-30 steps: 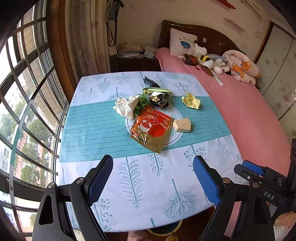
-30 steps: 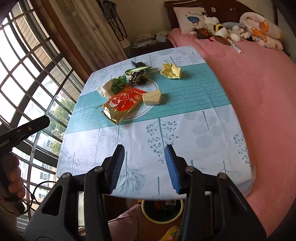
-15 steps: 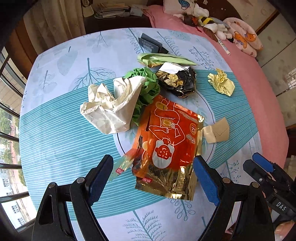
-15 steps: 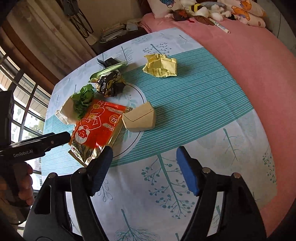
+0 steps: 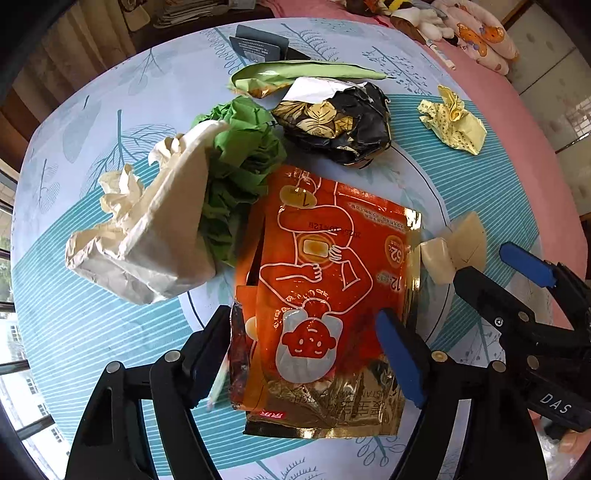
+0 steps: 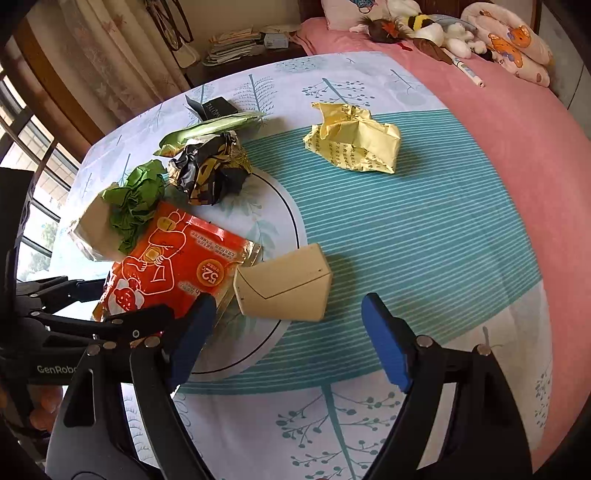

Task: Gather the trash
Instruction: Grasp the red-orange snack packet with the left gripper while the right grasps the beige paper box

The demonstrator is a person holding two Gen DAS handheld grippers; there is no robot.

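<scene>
Now at pickup: left gripper [image 5: 306, 332] closing astride the orange pouch [image 5: 325, 280], not yet pinching; right gripper [image 6: 284, 332] opening, empty, before the beige box [image 6: 284, 286]. Next: pinch, lift.

This is looking like a bedroom in a home. Beyond the jaws, a bed with a pink bedspread [image 6: 498, 155] is running along the far right, its dark wooden headboard [image 6: 310, 7] showing at the top. Stuffed toys [image 6: 424, 27] and a cartoon-print pillow [image 6: 513, 44] are lying on it. Farther ahead to the left, a curtain [image 6: 110, 62] is hanging beside a barred window [image 6: 26, 122], and papers [image 6: 232, 44] are sitting stacked on a dark bedside table [image 6: 243, 64]. A leaf-print cloth [image 6: 369, 424] is spreading under the jaws.
</scene>
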